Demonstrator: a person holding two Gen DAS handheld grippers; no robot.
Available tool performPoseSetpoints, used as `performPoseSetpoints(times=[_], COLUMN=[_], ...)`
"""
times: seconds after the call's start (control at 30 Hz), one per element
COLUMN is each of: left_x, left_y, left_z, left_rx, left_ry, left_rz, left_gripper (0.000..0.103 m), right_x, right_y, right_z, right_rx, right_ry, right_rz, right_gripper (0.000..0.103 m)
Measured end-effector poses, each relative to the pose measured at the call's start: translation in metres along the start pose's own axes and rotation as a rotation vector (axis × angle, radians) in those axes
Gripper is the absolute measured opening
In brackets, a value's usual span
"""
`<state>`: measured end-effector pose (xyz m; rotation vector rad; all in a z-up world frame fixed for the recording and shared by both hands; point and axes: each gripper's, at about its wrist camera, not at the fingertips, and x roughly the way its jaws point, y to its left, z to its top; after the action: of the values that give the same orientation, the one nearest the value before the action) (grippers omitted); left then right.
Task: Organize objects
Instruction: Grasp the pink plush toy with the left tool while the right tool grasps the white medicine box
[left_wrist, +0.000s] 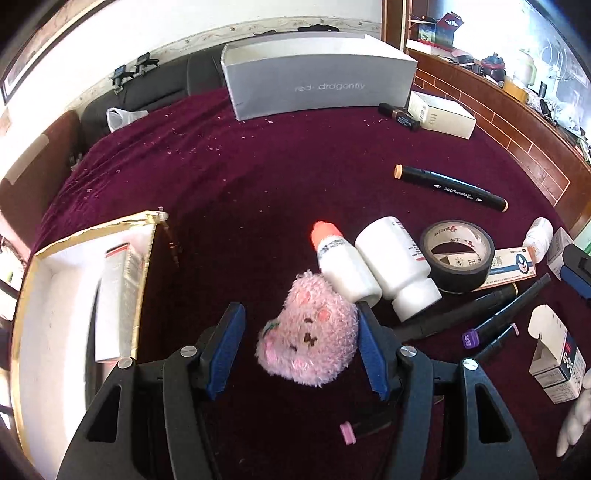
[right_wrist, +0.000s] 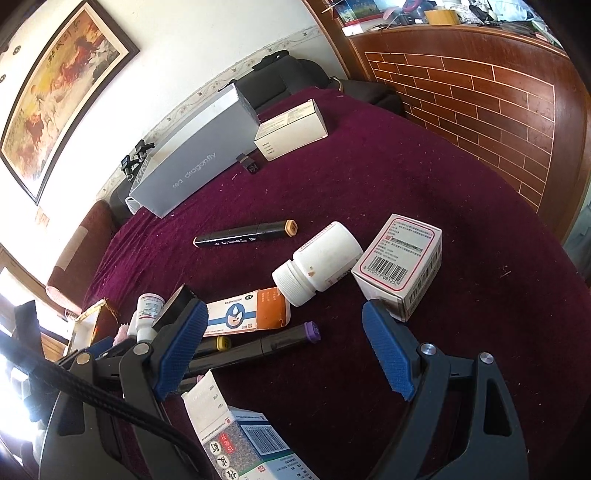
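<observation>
Hanging at the upper left of the right view, a framed painting (right_wrist: 62, 92) of horses on a white wall (right_wrist: 192, 40). Running along the right side, a wooden panel (right_wrist: 480, 110) lined like brickwork. Behind it, at the top right of the left view, a cluttered shelf (left_wrist: 491, 62). Tucked against the wall at upper centre, a black sofa (right_wrist: 288, 79).

Left wrist view low and close over the purple cloth (left_wrist: 229, 177), facing the far grey box (left_wrist: 317, 81), right wrist view higher, tilted, same grey box (right_wrist: 192, 162), both seeing the black marker (left_wrist: 450, 188) (right_wrist: 243, 234).
</observation>
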<state>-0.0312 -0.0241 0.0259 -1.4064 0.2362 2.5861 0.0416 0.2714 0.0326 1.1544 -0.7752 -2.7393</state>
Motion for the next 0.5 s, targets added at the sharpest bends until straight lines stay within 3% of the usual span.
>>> performPoseSetpoints(times=[0.1, 0.5], left_x=[0.008, -0.056], left_y=[0.005, 0.018], left_z=[0.000, -0.020], left_rx=[-0.020, -0.048], left_ry=[0.036, -0.074], left_rz=[-0.056, -0.167], left_gripper=[0.037, 0.036], right_x=[0.000, 0.005], right_y=[0.002, -0.002], right_z=[0.000, 0.000], right_rx=[-0.014, -0.015], right_ry=[-0.004, 0.014], right_rz=[-0.009, -0.028], right_gripper=[0.086, 0.086])
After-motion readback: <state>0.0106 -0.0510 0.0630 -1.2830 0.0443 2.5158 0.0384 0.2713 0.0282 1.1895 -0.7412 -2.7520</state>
